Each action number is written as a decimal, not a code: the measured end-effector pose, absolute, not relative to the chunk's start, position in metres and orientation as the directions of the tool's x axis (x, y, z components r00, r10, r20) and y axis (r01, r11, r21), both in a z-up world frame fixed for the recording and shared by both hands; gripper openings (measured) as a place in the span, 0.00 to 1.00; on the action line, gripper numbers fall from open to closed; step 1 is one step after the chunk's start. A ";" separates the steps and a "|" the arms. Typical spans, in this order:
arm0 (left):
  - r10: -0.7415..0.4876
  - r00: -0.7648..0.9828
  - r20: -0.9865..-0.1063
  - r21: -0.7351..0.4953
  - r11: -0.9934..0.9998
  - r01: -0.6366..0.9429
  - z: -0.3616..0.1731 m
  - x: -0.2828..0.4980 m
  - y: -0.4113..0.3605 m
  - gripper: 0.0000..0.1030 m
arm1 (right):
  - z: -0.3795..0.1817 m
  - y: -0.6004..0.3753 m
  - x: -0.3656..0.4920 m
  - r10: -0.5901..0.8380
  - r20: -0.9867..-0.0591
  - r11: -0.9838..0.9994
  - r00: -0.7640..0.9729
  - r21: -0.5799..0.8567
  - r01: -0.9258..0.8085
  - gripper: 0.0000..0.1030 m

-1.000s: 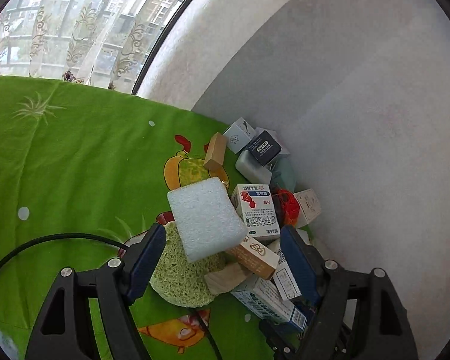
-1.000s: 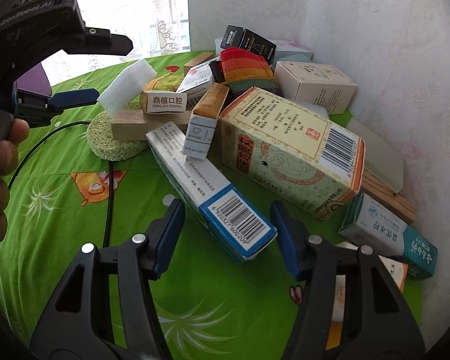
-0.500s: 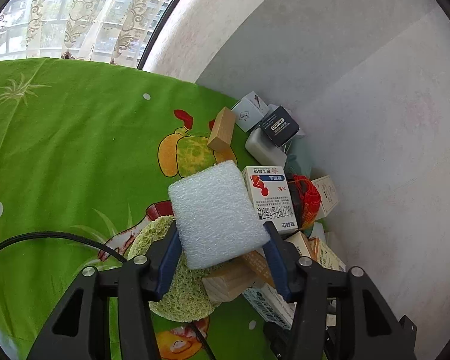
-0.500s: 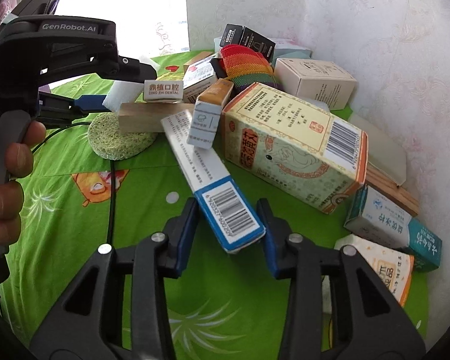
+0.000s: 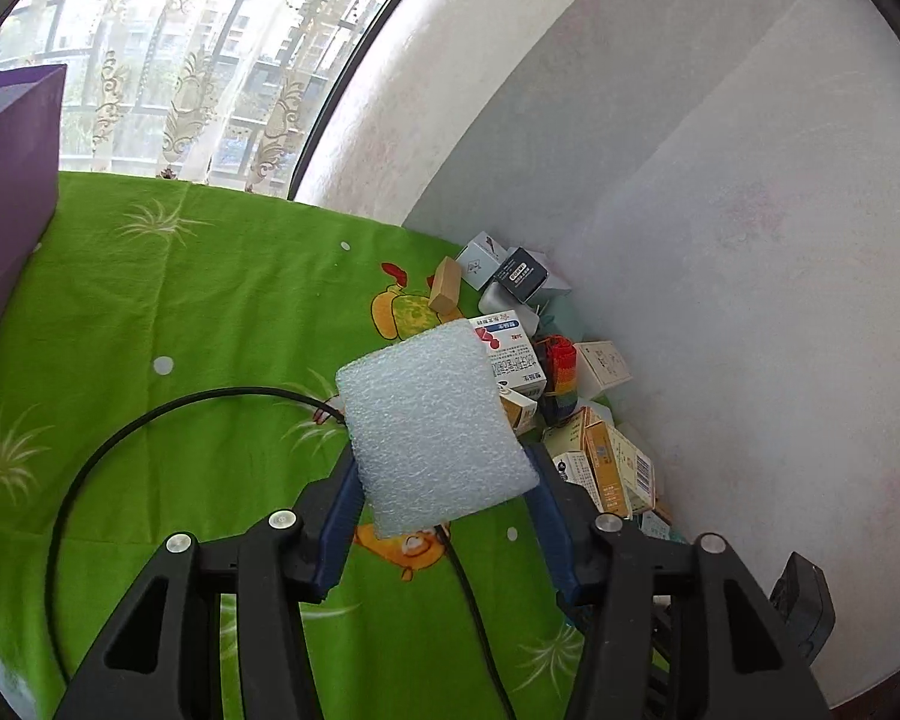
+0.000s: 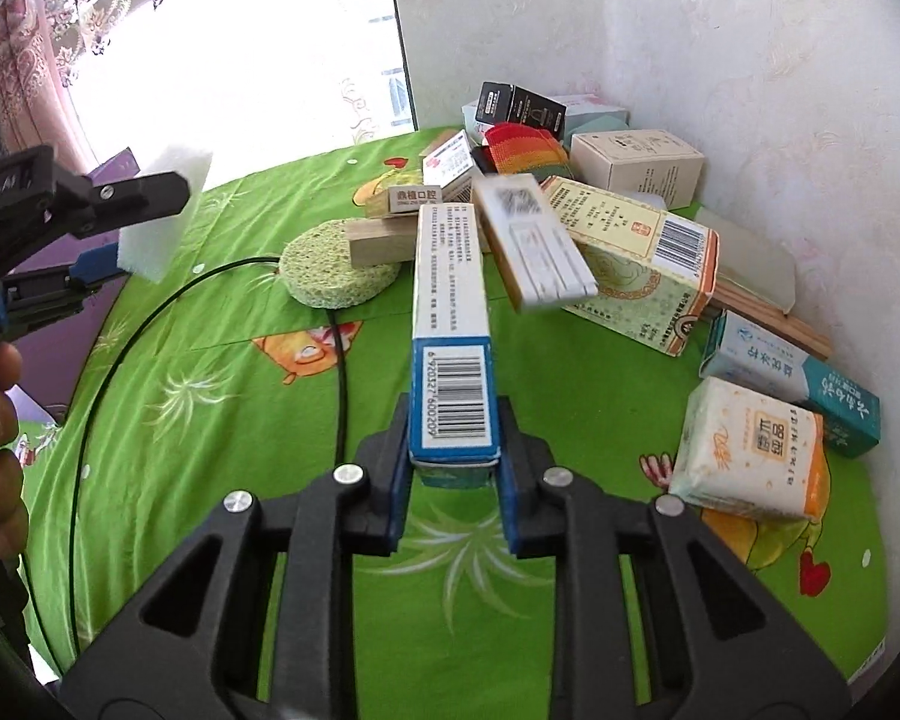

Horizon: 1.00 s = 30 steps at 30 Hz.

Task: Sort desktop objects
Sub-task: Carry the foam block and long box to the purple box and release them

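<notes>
My left gripper (image 5: 441, 516) is shut on a white foam block (image 5: 432, 426) and holds it above the green cloth; the same block (image 6: 162, 222) shows at the left of the right wrist view. My right gripper (image 6: 453, 462) is shut on a long white and blue box (image 6: 450, 324) with a barcode on its near end, lifted off the cloth. A small white and tan box (image 6: 534, 240) is blurred beside it, tumbling off the pile. A heap of cartons (image 5: 546, 372) lies in the corner by the wall.
A round green sponge (image 6: 330, 270) with a wooden block (image 6: 384, 243) on it lies on the cloth (image 6: 210, 420). A black cable (image 6: 150, 324) curves across it. A purple box (image 5: 6, 210) stands at the left. A tissue pack (image 6: 750, 450) and a teal box (image 6: 792, 378) lie right.
Both grippers closed, the left on the foam block and the right on the barcode box, then lifted them away from the pile. A small box slid off the lifted barcode box.
</notes>
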State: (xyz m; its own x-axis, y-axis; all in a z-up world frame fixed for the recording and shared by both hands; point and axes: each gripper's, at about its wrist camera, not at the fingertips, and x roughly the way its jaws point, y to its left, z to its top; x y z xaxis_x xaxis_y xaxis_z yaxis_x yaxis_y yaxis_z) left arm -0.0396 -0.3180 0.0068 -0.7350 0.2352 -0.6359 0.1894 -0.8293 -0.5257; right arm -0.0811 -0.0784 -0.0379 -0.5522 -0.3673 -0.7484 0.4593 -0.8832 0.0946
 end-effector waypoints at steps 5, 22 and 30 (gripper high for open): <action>0.098 -0.795 -0.599 -0.426 -0.880 0.212 0.031 0.021 -0.329 0.51 | -0.019 -0.081 -0.065 -0.387 -0.725 -0.875 -0.570 0.094 0.475 0.26; -0.245 -0.846 -0.474 -0.295 -0.861 0.415 0.075 0.153 -0.422 0.51 | 0.057 -0.185 -0.007 -0.570 -0.631 -0.740 -0.527 0.115 0.663 0.26; -0.398 -0.792 -0.464 -0.308 -0.765 0.565 0.073 0.193 -0.493 0.51 | 0.076 -0.277 0.031 -0.655 -0.624 -0.585 -0.426 0.061 0.809 0.26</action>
